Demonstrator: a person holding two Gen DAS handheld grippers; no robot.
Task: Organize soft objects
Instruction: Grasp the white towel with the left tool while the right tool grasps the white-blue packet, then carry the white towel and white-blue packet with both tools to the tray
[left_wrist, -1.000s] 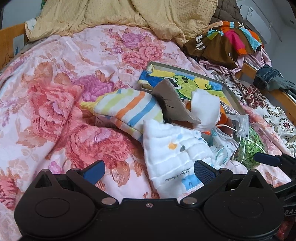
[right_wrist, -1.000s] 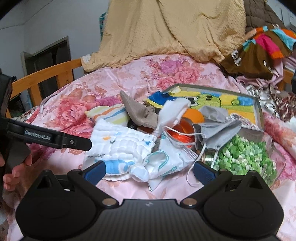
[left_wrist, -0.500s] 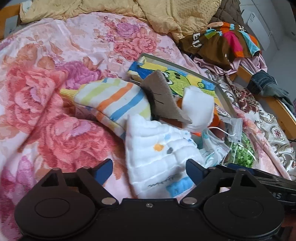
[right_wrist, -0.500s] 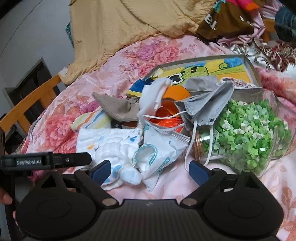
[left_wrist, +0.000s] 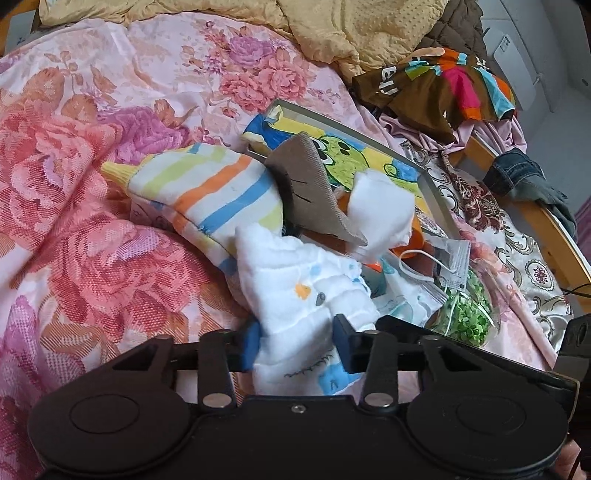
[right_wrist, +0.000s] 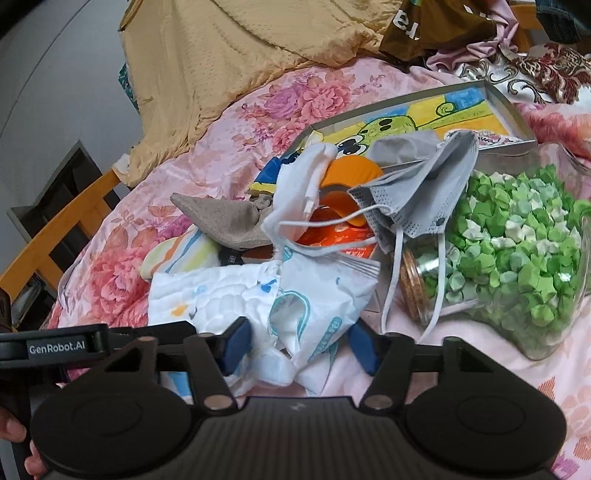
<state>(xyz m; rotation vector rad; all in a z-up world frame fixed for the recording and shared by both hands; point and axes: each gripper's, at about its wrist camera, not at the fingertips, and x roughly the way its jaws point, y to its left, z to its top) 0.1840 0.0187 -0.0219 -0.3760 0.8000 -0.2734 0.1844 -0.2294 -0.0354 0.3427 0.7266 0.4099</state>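
Between both grippers' jaws: left (left_wrist: 295, 343) pinches white cloth (left_wrist: 295, 295), right (right_wrist: 299, 349) pinches packet (right_wrist: 314, 314).

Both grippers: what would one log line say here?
left gripper: closed on white quilted cloth | right gripper: closing around white wipes packet | on floral bedspread

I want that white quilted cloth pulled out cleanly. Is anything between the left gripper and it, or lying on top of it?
Nothing stands between: the left gripper already has the white quilted cloth between its fingers. At the far end, the brown cloth overlaps the white quilted cloth.
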